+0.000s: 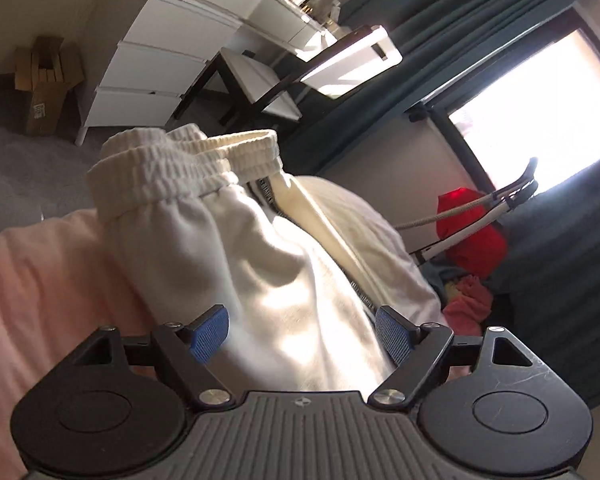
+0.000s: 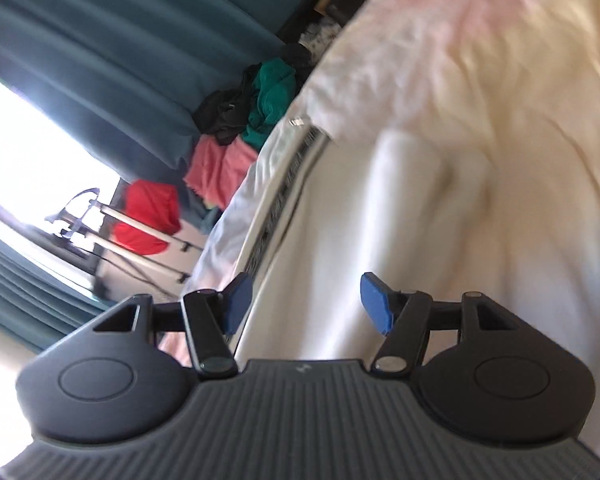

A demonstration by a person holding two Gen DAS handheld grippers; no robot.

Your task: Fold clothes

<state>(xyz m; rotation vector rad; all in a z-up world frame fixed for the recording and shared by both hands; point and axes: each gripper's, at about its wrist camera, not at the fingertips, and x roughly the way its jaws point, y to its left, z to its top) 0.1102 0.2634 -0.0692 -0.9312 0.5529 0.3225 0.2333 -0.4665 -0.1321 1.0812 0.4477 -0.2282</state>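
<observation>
Now both claws stand apart, gripping nothing: left gripper (image 1: 302, 334) faces the white garment's (image 1: 236, 240) elastic waistband (image 1: 188, 168); right gripper (image 2: 304, 306) shows its zipper (image 2: 284, 192).

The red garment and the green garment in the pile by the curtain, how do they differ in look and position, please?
In the right wrist view, the red garment is bright and hangs over a white rack rail, close to the window; the green garment is darker and lies crumpled atop the heap, beside the bed's edge. The red one looks smooth and draped, the green one bunched in folds. Both are unfolded, in front of the teal curtain.
</observation>
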